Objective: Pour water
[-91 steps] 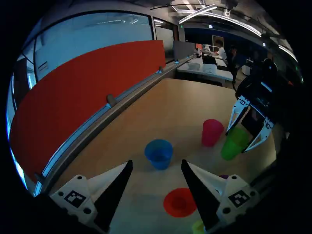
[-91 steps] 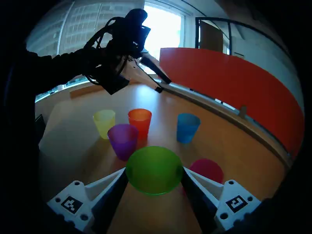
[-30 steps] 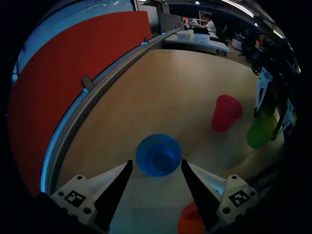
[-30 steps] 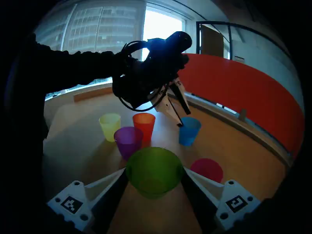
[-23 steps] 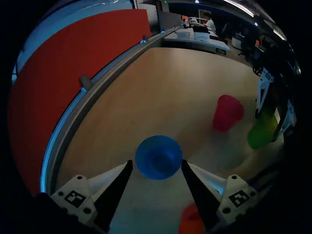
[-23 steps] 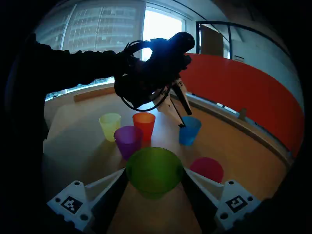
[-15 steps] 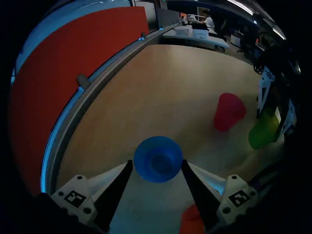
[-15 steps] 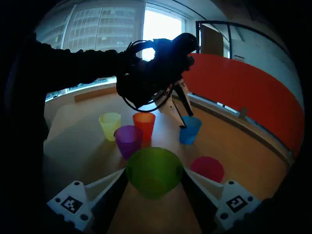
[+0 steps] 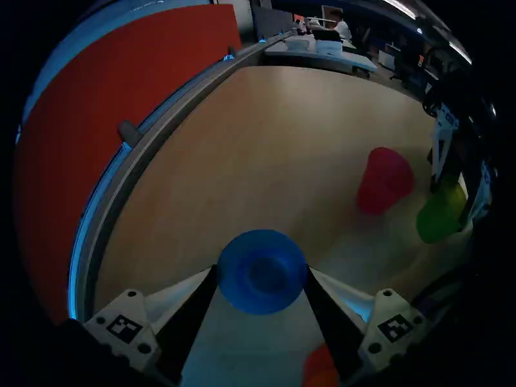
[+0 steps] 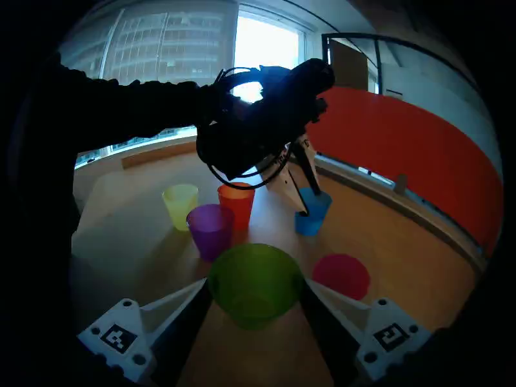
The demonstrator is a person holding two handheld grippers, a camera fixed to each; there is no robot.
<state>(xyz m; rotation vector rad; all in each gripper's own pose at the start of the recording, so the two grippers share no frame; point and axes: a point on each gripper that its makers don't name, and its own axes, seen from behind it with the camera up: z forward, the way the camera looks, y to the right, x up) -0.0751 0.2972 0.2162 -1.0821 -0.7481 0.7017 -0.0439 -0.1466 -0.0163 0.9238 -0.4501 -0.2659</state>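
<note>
In the left gripper view, the left tongs clasped a blue plastic cup between both fingers, the pale wooden counter beneath. In the right gripper view, the right tongs gripped a translucent green plastic cup by its sides, above the counter, near a pink plastic cup.
</note>
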